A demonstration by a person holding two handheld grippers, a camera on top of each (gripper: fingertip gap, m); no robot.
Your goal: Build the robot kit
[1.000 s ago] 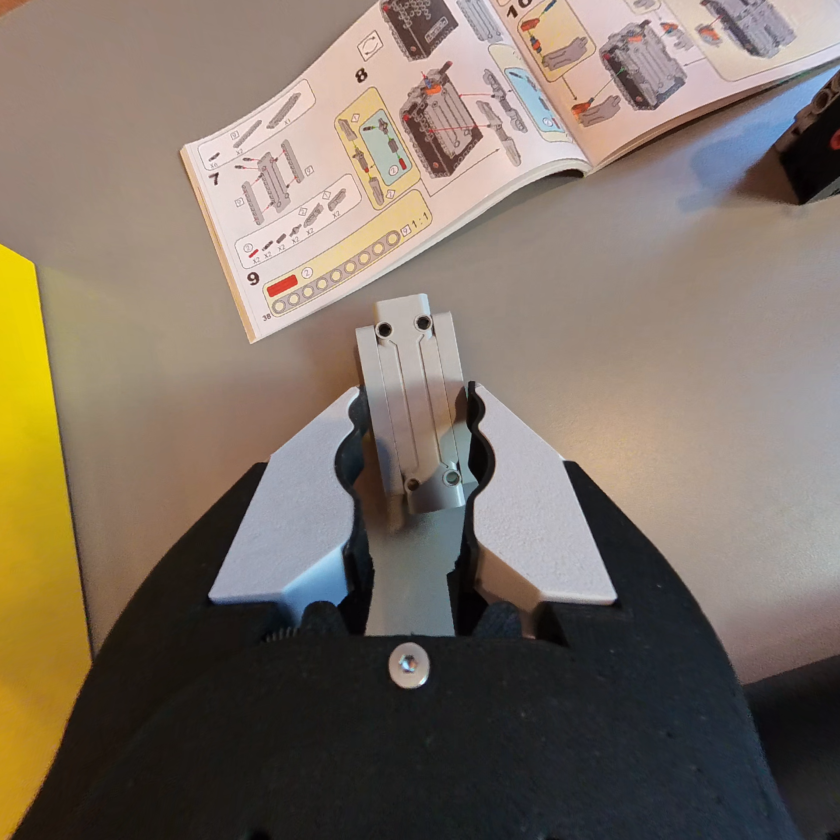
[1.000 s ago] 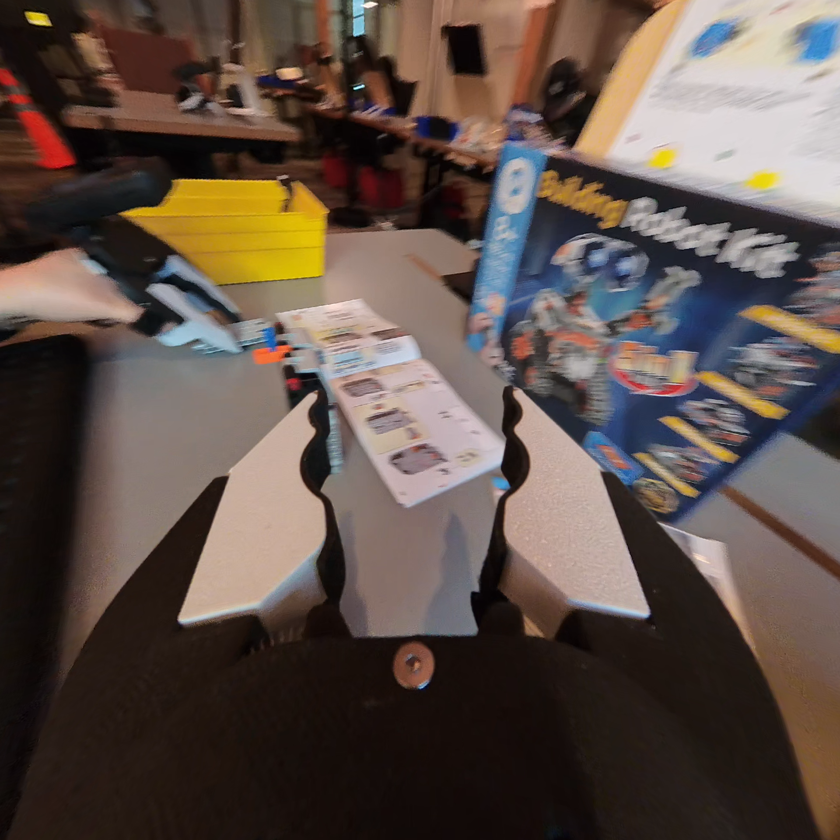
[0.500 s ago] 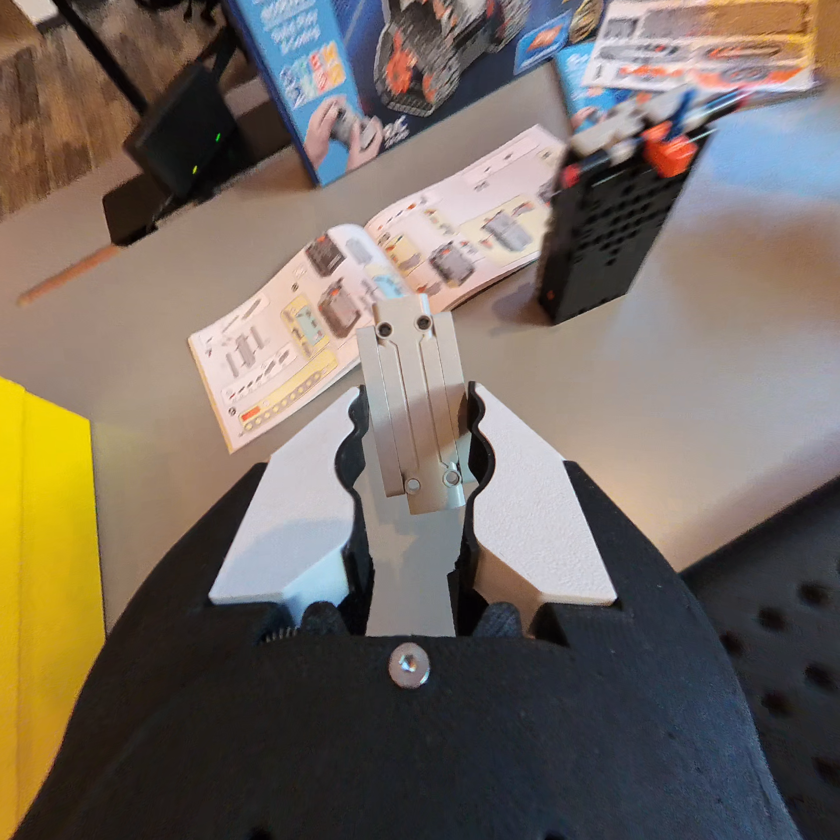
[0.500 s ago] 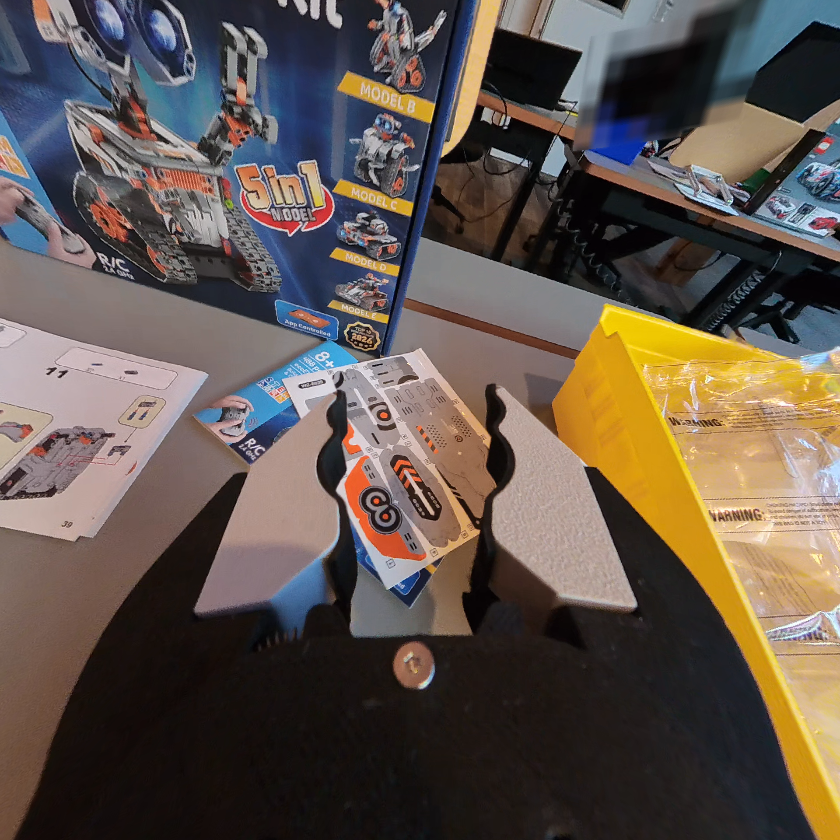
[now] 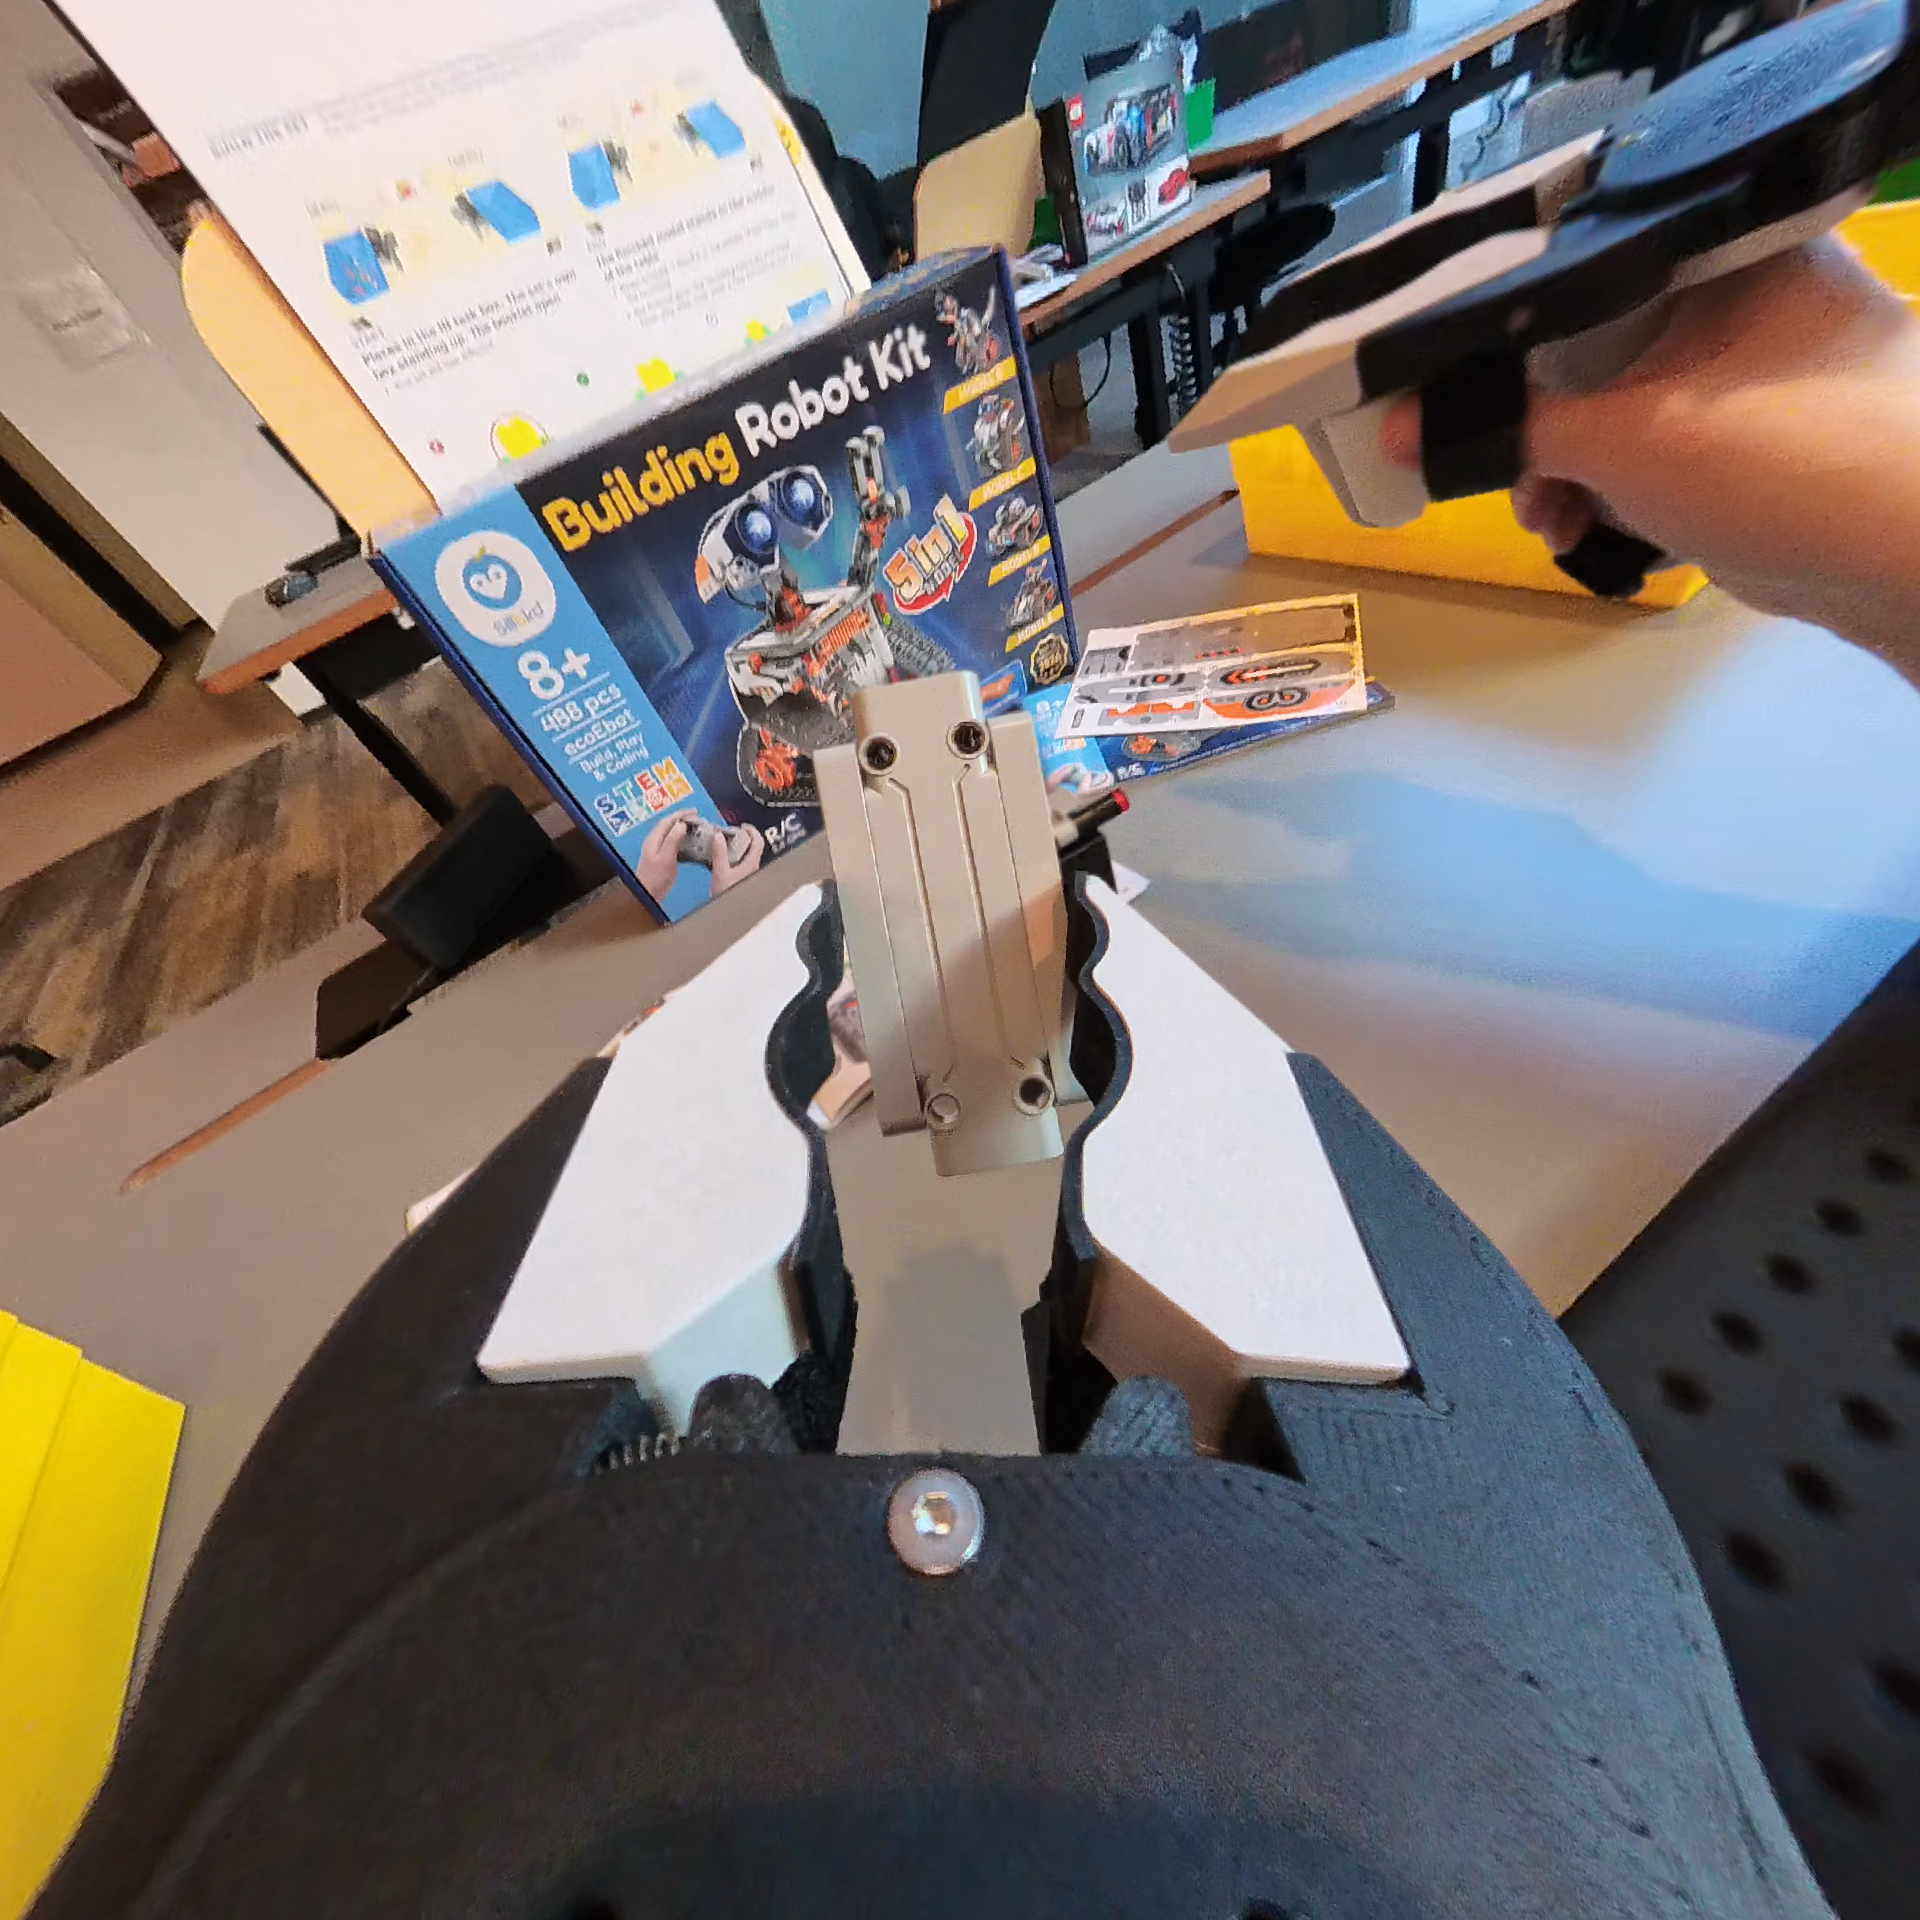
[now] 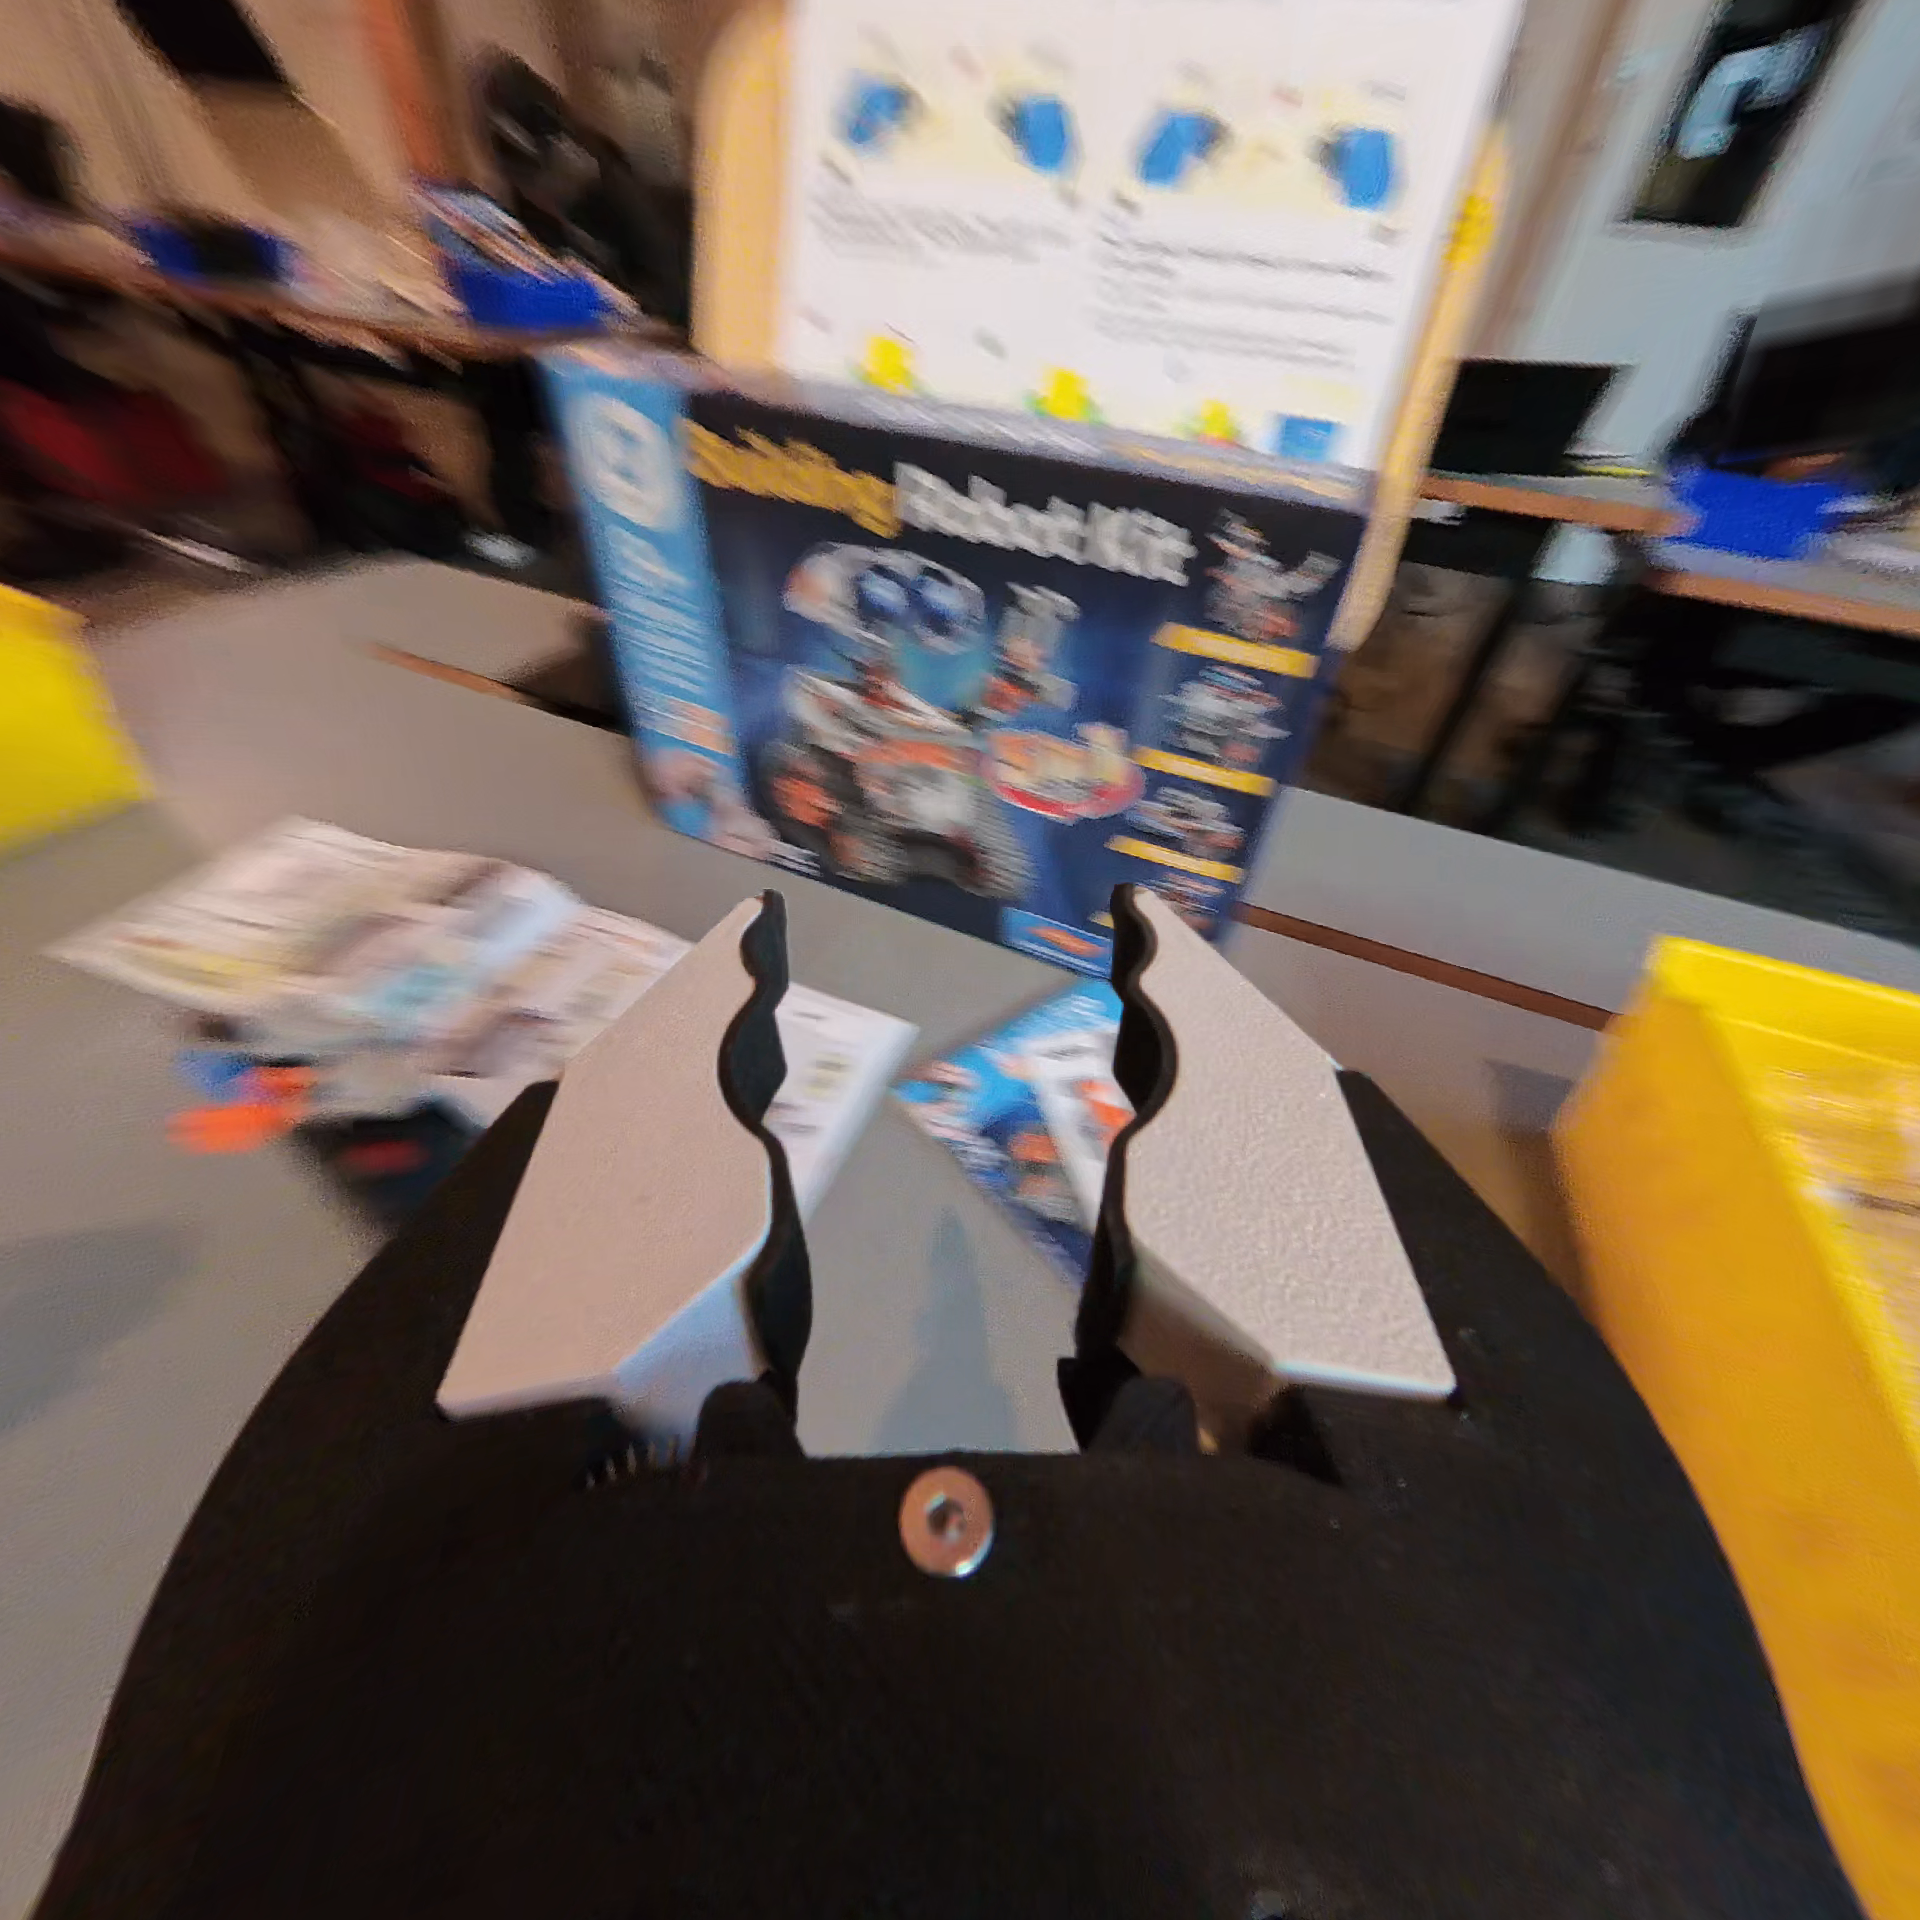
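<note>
My left gripper [image 5: 945, 914] is shut on a grey flat plastic part [image 5: 940, 914] with screw holes at both ends, held upright above the grey table [image 5: 1507, 935]. My right gripper [image 6: 940, 914] is open and empty, above the table in a blurred view. It also shows in the left wrist view [image 5: 1455, 312], held in a person's hand [image 5: 1714, 468] at the upper right. The robot kit box [image 5: 748, 623] stands behind the grey part and shows in the right wrist view too [image 6: 966, 665]. A black block with orange pieces [image 6: 343, 1122] lies blurred at the left.
A sticker sheet [image 5: 1216, 665] on a blue leaflet lies right of the box. An open instruction booklet [image 6: 364, 966] lies left. Yellow bins stand at the right [image 6: 1766, 1299], far right [image 5: 1403, 520] and near left [image 5: 62, 1558]. A black perforated mat [image 5: 1787, 1351] is at the right edge.
My left gripper tilted up from the booklet and black block to face the box, still holding the grey part. My right gripper swung from the yellow bin back toward the box, still open.
</note>
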